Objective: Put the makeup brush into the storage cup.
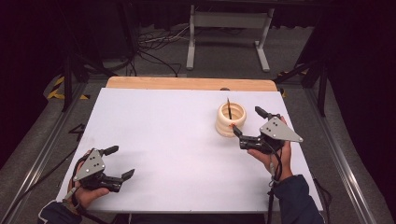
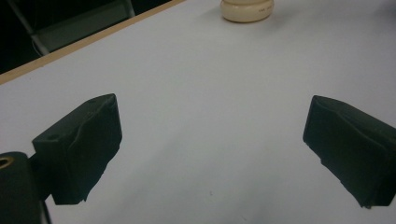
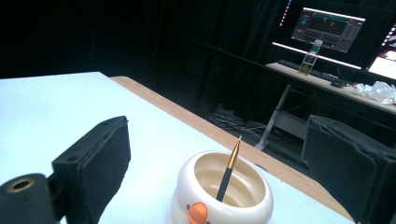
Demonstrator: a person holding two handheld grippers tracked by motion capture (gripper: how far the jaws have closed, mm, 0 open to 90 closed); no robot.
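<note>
Left hand-held gripper (image 1: 116, 162): low over the white table (image 1: 177, 149), near corner, jaws apart, empty. Cream ribbed ceramic pot (image 1: 230, 119): holds a slim dark pen (image 1: 229, 108), probably leaning. Right hand-held gripper (image 1: 246, 122): beside the pot, jaws spread.

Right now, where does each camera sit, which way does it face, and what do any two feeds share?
High view: above the person's table edge, looking forward and down; both hands, left tool and right tool show.
Left gripper view: on the left tool, facing across the bare table; its open jaws show.
Right gripper view: on the right tool, facing the holder, pen and a far desk; open jaws straddle it.
Shared: all three catch the holder.
</note>
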